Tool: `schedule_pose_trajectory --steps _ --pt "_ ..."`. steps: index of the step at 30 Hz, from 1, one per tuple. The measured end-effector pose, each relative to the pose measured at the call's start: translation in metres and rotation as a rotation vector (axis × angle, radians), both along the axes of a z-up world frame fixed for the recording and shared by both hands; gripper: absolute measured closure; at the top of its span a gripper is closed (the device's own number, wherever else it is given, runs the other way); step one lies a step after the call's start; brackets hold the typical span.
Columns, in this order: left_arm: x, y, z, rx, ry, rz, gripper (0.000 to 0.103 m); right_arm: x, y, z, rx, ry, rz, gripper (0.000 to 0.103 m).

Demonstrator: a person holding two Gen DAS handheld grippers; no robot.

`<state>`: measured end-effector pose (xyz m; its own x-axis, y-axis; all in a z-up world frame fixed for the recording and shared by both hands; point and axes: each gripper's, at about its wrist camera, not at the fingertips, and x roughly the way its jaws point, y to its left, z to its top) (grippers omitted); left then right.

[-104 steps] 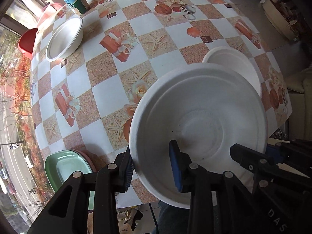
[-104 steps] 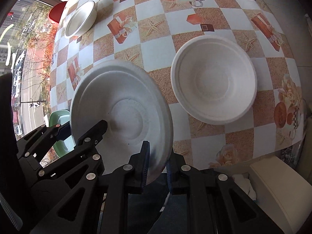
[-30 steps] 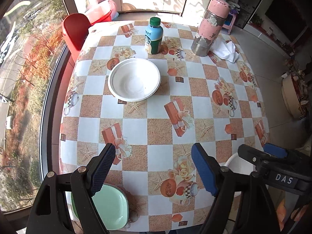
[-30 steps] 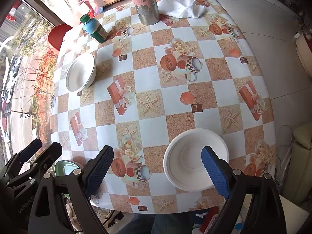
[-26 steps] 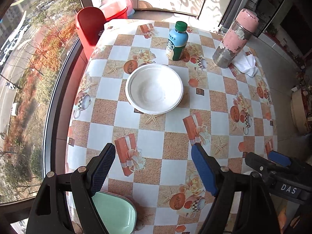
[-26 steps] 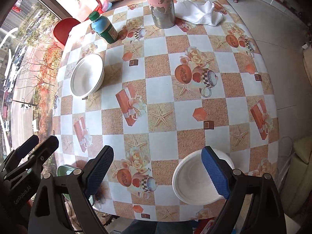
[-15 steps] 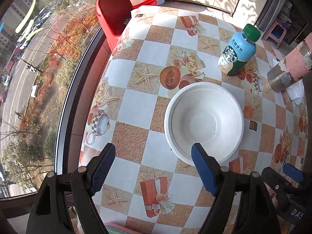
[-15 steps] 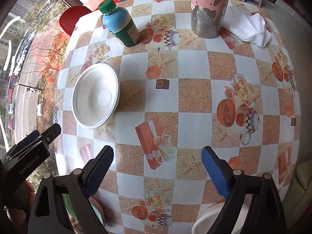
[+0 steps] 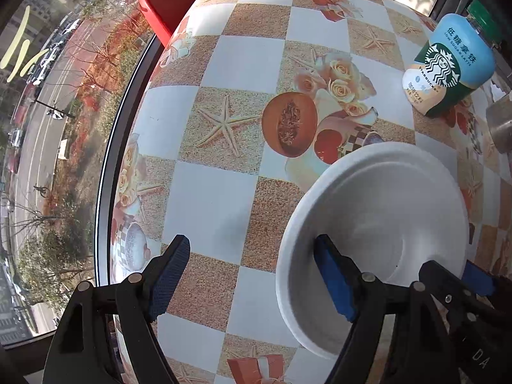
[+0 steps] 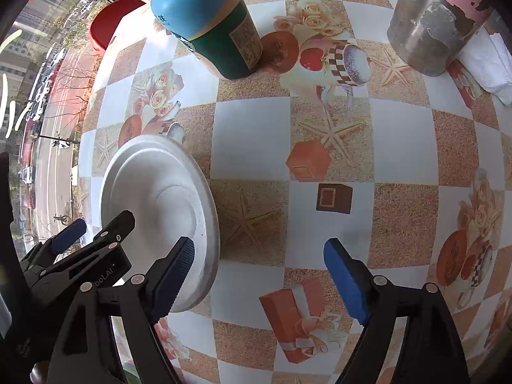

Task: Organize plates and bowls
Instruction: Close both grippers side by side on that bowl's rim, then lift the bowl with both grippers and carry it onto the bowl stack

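Left tongs (image 9: 252,275) closing astride white bowl (image 9: 377,224) rim, unpinched | right tongs (image 10: 259,275) closing, empty | bowl empty

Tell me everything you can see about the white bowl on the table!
The white bowl is round and deep, with a wide flat rim and a matte, paper-like look. It seems empty and sits upright on the checkered tablecloth, near a blue and green drink bottle. The left gripper straddles its rim, one blue finger inside, one outside, closing, not yet pinching. The right gripper is closing at its other side, one finger over its rim.
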<state>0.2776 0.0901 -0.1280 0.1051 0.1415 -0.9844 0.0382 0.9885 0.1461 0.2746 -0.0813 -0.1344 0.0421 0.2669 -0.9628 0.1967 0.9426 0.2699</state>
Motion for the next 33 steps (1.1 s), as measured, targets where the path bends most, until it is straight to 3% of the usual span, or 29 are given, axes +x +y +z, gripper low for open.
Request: schedule_pose_trajectory --steps 2,4,6,8,9,13,17,33 --pt "0.001 -0.001 -0.002 -0.044 0.002 -0.004 0.033 0.001 0.002 -0.005 0.021 0.004 0.001 0.050" --pt "0.001 -0.004 -0.002 -0.090 0.003 -0.013 0.048 0.001 0.004 -0.006 0.044 -0.006 0.001 0.057" --pt "0.000 -0.013 -0.001 -0.114 0.013 -0.047 0.071 0.002 0.009 -0.006 0.079 -0.005 0.021 0.071" --pt "-0.003 -0.021 -0.001 -0.092 0.018 -0.082 0.071 0.001 0.015 -0.005 0.100 -0.007 0.043 0.087" --pt "-0.005 -0.021 -0.001 -0.095 0.020 -0.087 0.071 0.000 0.017 -0.004 0.095 -0.006 0.050 0.090" --pt "-0.022 -0.024 -0.001 -0.116 0.050 -0.095 0.072 -0.014 0.008 -0.007 0.117 0.026 0.026 0.090" --pt "-0.056 -0.035 0.001 -0.106 0.071 -0.128 0.072 -0.038 0.007 -0.002 0.072 0.035 0.060 0.089" --pt "-0.231 -0.054 -0.002 -0.097 0.182 -0.248 0.072 -0.228 -0.003 -0.005 0.013 0.152 0.043 0.087"
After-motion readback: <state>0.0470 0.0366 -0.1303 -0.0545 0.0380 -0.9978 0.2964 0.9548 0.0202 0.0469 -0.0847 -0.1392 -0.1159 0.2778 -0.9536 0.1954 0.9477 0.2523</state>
